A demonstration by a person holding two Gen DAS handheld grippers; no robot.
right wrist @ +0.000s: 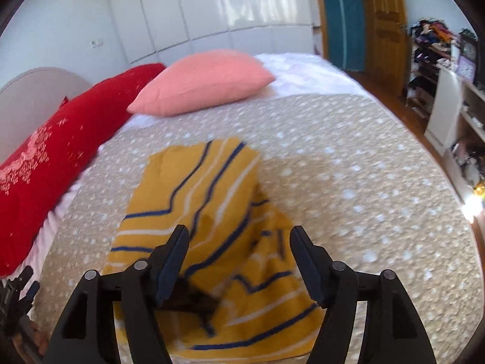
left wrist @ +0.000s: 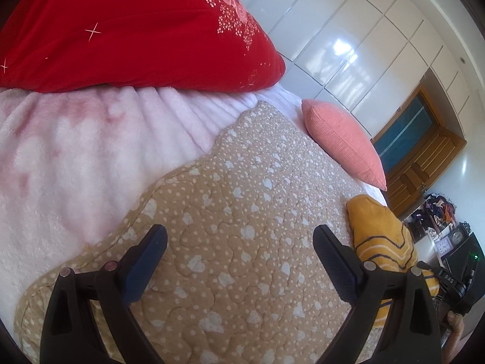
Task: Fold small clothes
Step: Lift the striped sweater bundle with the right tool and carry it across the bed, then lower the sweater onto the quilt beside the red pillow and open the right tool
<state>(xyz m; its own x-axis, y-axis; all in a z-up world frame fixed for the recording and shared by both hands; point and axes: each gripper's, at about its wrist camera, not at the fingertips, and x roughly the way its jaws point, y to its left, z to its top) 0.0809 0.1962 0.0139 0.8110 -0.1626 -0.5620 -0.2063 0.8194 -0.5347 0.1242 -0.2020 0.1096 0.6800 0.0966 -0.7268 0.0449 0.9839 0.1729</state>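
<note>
A small yellow garment (right wrist: 209, 212) with blue and white zigzag stripes lies on the beige dotted quilt (right wrist: 348, 166), partly folded over itself. My right gripper (right wrist: 239, 239) is open and empty, just above the garment's near part. In the left wrist view the garment (left wrist: 379, 236) lies at the right, beyond the right finger. My left gripper (left wrist: 239, 236) is open and empty over the bare quilt (left wrist: 242, 206), to the left of the garment.
A long red pillow (left wrist: 121, 30) and a pink cushion (left wrist: 342, 139) lie at the head of the bed, on a fluffy pink-white blanket (left wrist: 75, 157). White wardrobes (right wrist: 212, 6), a wooden door (right wrist: 385, 24) and cluttered shelves (right wrist: 439, 60) stand past the bed.
</note>
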